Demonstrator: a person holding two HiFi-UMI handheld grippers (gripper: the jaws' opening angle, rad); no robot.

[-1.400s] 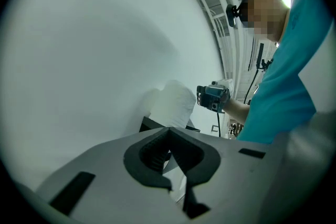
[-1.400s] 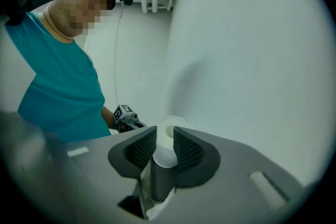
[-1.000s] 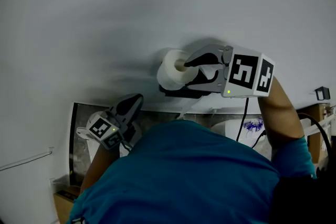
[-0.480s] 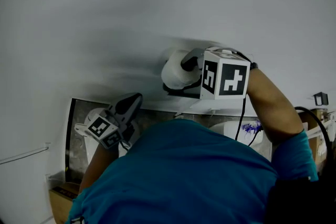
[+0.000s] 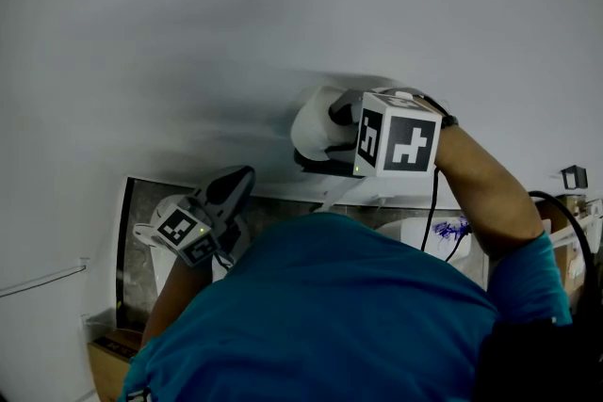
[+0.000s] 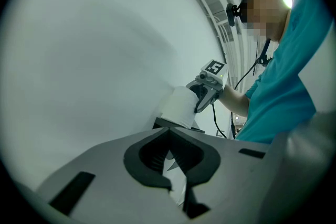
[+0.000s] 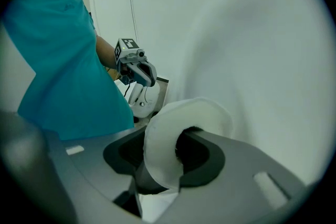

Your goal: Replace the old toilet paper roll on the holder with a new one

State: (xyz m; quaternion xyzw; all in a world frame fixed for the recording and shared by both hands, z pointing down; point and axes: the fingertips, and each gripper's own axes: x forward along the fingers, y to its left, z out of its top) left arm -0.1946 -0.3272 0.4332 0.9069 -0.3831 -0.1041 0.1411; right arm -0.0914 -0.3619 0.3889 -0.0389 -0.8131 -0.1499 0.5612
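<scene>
A white toilet paper roll [image 5: 316, 127] sits on a dark wall holder [image 5: 325, 167]. My right gripper [image 5: 339, 114] reaches down onto it from the right. In the right gripper view one jaw is inside the core and the other lies outside the roll [image 7: 163, 139], so the paper wall is between the closing jaws of the right gripper [image 7: 167, 150]. The outer pad is hidden behind the roll. My left gripper [image 5: 245, 176] hangs low at the left, shut and empty, pointing level toward the holder [image 6: 168, 124], with the left gripper [image 6: 169, 134] showing its tips together.
A plain white wall [image 5: 188, 33] fills the upper view. Below it are a white toilet [image 7: 142, 99], dark floor [image 5: 137, 249], a cardboard box [image 5: 113, 358] at the lower left, and a black cable [image 5: 435, 212]. The person's teal shirt [image 5: 330, 315] covers the lower middle.
My right gripper has tipped downward over the roll, its marker cube swinging left and facing the camera. The roll has shifted slightly right. The left gripper has stayed put.
</scene>
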